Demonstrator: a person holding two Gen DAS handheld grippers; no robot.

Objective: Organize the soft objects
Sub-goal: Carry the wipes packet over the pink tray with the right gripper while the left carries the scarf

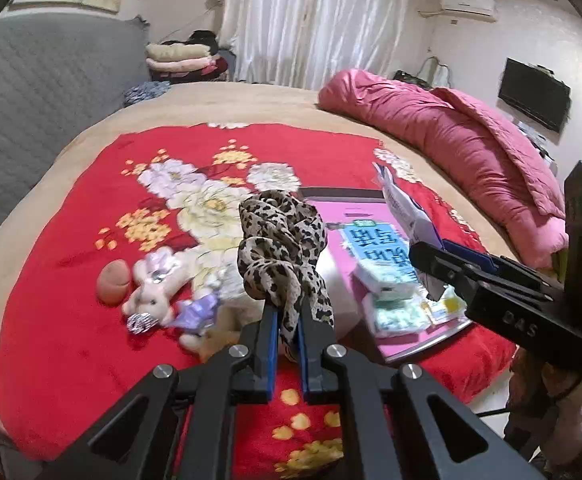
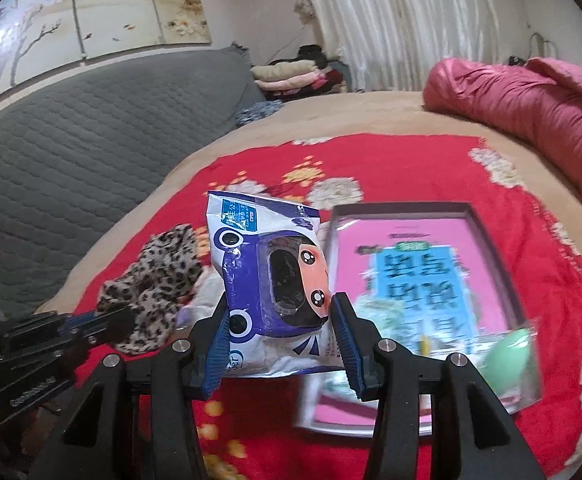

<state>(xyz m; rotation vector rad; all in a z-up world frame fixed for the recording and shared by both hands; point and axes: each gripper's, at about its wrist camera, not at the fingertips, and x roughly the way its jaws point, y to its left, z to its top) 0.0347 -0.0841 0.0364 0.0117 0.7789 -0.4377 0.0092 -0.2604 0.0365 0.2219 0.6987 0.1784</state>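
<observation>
My left gripper [image 1: 288, 307] is shut on a leopard-print cloth [image 1: 281, 240] and holds it above the red floral blanket [image 1: 67, 332]. My right gripper [image 2: 279, 308] is shut on a purple and white wet-wipe pack [image 2: 271, 276], lifted beside the pink box lid [image 2: 423, 236]. The right gripper also shows in the left wrist view [image 1: 431, 260], the cloth in the right wrist view [image 2: 159, 280]. A plush bunny [image 1: 153, 288], a peach plush [image 1: 113, 282] and a purple toy [image 1: 197, 312] lie on the blanket. Tissue packs [image 1: 391, 292] lie in the pink lid [image 1: 343, 208].
A rolled pink quilt [image 1: 451, 136] lies along the bed's right side. A grey padded headboard [image 1: 43, 92] is at left. Folded blankets [image 1: 183, 58] are stacked by the curtain. A TV [image 1: 535, 94] hangs on the right wall. A green item in a clear bag [image 2: 511, 352] lies on the lid.
</observation>
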